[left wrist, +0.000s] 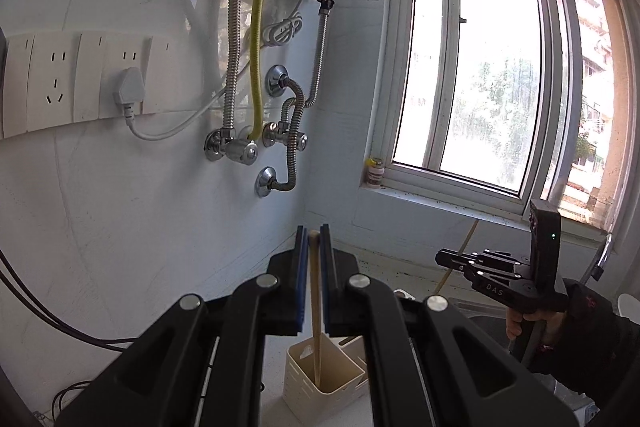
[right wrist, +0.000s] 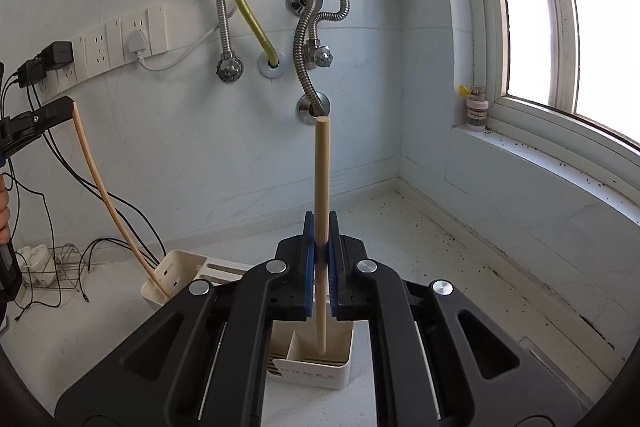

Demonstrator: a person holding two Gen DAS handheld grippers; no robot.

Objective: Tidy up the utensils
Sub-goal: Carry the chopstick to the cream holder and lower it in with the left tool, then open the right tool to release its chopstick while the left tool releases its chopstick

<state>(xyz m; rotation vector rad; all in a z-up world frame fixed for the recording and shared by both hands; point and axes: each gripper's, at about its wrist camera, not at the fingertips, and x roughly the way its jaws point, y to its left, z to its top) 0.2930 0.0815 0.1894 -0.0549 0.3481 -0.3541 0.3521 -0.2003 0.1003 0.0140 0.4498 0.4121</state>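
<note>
My left gripper (left wrist: pixel 314 231) is shut on a wooden chopstick (left wrist: pixel 316 307) near its top end; the stick hangs down with its tip inside a cream slotted holder (left wrist: pixel 324 367) on the counter. My right gripper (right wrist: pixel 321 219) is shut on a second wooden chopstick (right wrist: pixel 322 187), held upright with its tip inside a white divided utensil holder (right wrist: pixel 316 359). The right wrist view also shows the left gripper (right wrist: pixel 60 109) at far left with its chopstick (right wrist: pixel 106 203) reaching into the cream holder (right wrist: pixel 176 277). The left wrist view shows the right gripper (left wrist: pixel 448 259) at right.
A white countertop (right wrist: pixel 420 267) meets a tiled wall with metal hoses and valves (right wrist: pixel 312 55). Wall sockets (left wrist: pixel 60 83) and black cables (right wrist: pixel 60 247) lie at left. A window sill (right wrist: pixel 560 155) with a small bottle (right wrist: pixel 476 107) is at right.
</note>
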